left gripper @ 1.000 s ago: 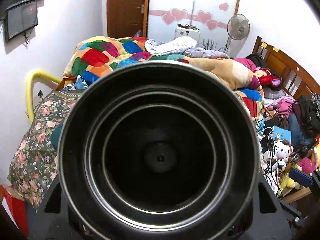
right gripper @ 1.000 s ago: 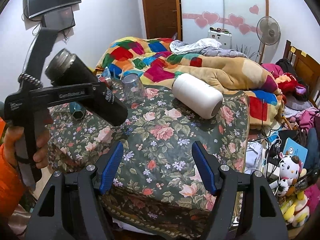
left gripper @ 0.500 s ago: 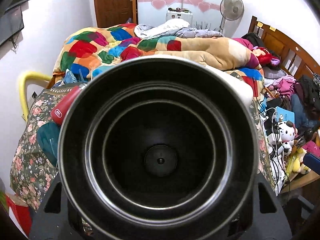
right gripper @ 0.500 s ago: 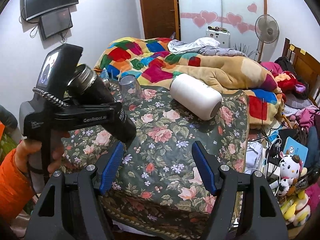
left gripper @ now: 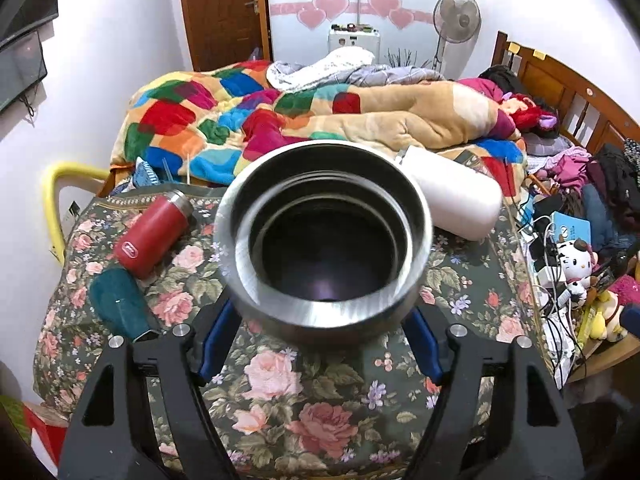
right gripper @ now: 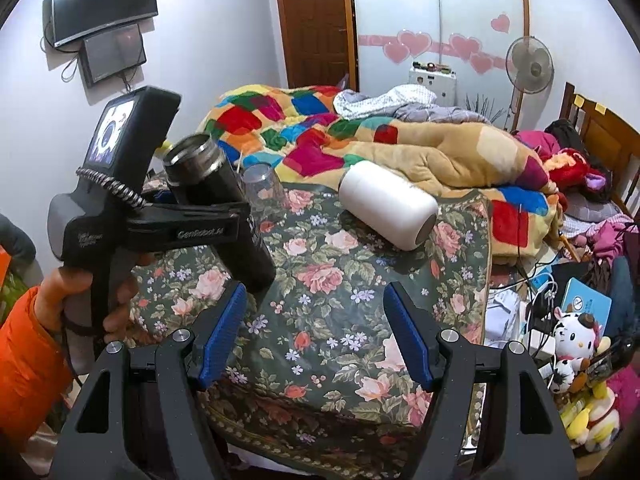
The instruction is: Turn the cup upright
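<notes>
My left gripper (left gripper: 320, 344) is shut on a black steel cup (left gripper: 324, 240). Its open mouth faces the left wrist camera. In the right wrist view the same cup (right gripper: 224, 208) is held tilted, mouth up and to the left, its base low over the floral tablecloth (right gripper: 340, 300). The left gripper (right gripper: 240, 220) clamps it around the middle. My right gripper (right gripper: 316, 336) is open and empty, above the table's near edge.
On the table lie a white bottle (right gripper: 388, 208), a red flask (left gripper: 154, 228) and a teal cup (left gripper: 120, 304), all on their sides, and a clear glass (right gripper: 262, 188) stands mouth down. A bed with quilts is behind; clutter is at the right.
The left gripper has tipped the black cup more upright and lowered it toward the table. The right gripper has stayed still.
</notes>
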The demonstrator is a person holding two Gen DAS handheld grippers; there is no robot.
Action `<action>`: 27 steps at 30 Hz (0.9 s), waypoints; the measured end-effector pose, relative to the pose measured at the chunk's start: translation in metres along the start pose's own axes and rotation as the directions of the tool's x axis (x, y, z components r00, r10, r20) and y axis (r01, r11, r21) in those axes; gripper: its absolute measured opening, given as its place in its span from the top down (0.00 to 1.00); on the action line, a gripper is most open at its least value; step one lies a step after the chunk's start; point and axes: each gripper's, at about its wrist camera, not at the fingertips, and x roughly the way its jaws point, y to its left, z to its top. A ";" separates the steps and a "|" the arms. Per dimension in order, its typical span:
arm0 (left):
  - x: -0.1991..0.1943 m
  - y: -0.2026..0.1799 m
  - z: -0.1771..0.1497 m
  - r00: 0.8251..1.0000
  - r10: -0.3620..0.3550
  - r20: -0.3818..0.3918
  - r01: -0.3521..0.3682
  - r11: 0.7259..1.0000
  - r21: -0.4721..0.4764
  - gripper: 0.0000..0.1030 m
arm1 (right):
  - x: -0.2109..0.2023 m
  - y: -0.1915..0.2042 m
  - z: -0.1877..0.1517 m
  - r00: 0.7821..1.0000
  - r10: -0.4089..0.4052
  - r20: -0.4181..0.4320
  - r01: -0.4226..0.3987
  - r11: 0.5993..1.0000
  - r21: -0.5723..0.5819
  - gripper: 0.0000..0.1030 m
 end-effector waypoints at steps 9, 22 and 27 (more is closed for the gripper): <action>-0.112 0.018 -0.023 0.974 -0.020 0.227 0.021 1.000 -0.004 0.28 | -0.055 0.016 0.012 0.988 0.026 0.154 -0.027 1.000 0.001 0.34; -0.276 0.021 -0.085 0.794 0.027 0.608 -0.005 0.999 -0.038 0.18 | -0.153 0.061 0.011 0.882 0.029 0.471 -0.021 1.000 -0.023 0.32; -0.302 0.015 -0.102 0.738 0.055 0.673 -0.029 0.998 -0.049 0.07 | -0.171 0.075 0.004 0.837 0.000 0.547 0.021 0.999 -0.032 0.27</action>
